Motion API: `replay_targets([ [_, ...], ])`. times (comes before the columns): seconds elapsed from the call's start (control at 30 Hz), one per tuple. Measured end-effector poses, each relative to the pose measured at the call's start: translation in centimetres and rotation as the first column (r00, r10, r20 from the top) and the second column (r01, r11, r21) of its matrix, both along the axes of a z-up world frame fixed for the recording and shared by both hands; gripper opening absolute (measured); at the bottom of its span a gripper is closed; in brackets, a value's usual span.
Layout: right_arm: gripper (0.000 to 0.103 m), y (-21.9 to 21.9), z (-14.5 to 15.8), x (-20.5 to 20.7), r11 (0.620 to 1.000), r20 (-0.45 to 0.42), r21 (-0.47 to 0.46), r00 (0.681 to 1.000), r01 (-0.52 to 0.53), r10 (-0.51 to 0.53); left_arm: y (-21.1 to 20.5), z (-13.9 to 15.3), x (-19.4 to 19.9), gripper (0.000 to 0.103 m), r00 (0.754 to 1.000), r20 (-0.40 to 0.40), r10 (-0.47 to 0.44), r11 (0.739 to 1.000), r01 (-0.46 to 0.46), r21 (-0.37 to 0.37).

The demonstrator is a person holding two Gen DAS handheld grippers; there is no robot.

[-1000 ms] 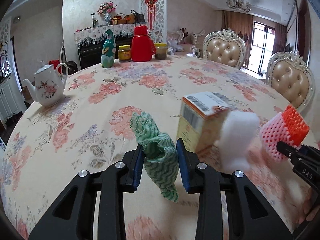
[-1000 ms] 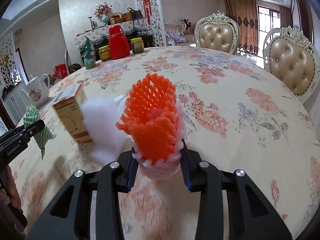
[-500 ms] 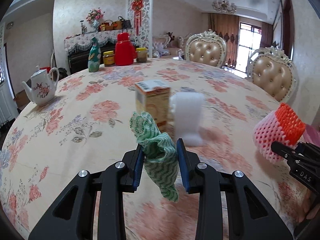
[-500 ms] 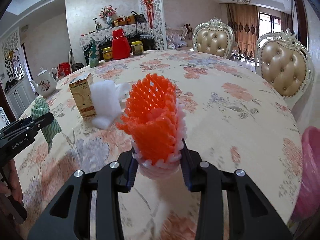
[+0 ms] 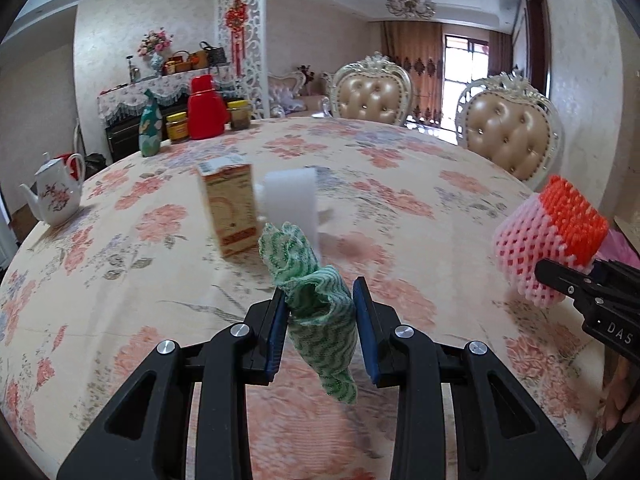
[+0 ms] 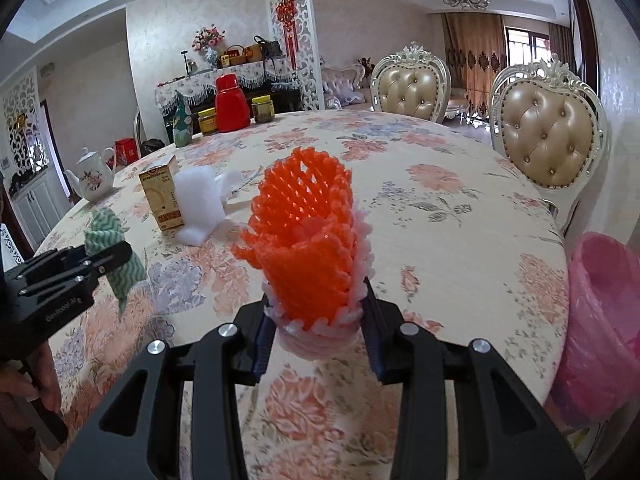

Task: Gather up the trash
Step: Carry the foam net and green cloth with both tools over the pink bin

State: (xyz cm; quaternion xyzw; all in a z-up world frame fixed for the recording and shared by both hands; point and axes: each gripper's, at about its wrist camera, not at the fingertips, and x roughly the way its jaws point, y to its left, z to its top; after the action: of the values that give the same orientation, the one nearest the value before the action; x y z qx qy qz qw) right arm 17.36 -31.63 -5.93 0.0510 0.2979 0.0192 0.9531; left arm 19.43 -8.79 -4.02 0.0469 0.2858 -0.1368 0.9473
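Left wrist view: the left gripper (image 5: 320,300) is clenched on a green-and-white cloth (image 5: 316,300), whose crumpled top stands above the blue pads while a tail hangs below them, clear of the table (image 5: 120,280). Beyond it on the flowered tablecloth stand a small carton (image 5: 232,208) and, just beside it on the right, a white foam block (image 5: 290,196); both are blurred. At the right edge the right gripper (image 5: 560,276) shows from the side, gripping a foam fruit net (image 5: 548,232), pink-white with an orange end. Farther back on the table are a teapot (image 5: 56,196), a green bottle (image 5: 150,128), two jars and a red flask (image 5: 206,110). Two padded chairs (image 5: 508,136) stand at the far side.

Right wrist view: the right gripper (image 6: 316,316) is closed on the net (image 6: 308,240), which stands upright between the pads, its orange mesh rising out of the pale outer layer. The net is held above the table, near its edge. To the right, below the table rim, a bin lined with a pink bag (image 6: 600,320) stands open. At the left the left gripper (image 6: 108,256) appears with the cloth (image 6: 116,252) in its grip, and a hand (image 6: 24,380) shows under it. The carton (image 6: 162,196) and foam block (image 6: 200,204) stand touching or nearly so, well behind both grippers.
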Motion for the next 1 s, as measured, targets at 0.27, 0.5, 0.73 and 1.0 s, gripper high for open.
replay_targets([
  [0.27, 0.037, -2.1, -0.1, -1.4, 1.000, 0.011, 0.012, 1.000, 0.019, -0.019, -4.1, -0.3, -0.9, 0.031, 0.997, 0.004, -0.077, 0.997, 0.077, 0.027],
  [0.5, 0.037, -4.6, 0.1, -3.0, 0.998, 0.038, 0.003, 0.998, 0.057, -0.057, -8.1, -0.3, -1.6, 0.031, 0.988, 0.013, -0.156, 0.987, 0.156, 0.033],
  [0.73, 0.037, -9.0, 0.1, -5.4, 0.990, 0.056, 0.013, 0.989, 0.137, -0.137, -12.9, -0.2, -2.4, 0.031, 0.968, 0.022, -0.249, 0.968, 0.247, 0.047],
  [1.0, 0.037, -14.0, -0.1, -8.3, 0.971, 0.070, 0.016, 0.969, 0.237, -0.237, -19.1, -0.2, -3.6, 0.031, 0.923, 0.016, -0.384, 0.922, 0.382, 0.054],
])
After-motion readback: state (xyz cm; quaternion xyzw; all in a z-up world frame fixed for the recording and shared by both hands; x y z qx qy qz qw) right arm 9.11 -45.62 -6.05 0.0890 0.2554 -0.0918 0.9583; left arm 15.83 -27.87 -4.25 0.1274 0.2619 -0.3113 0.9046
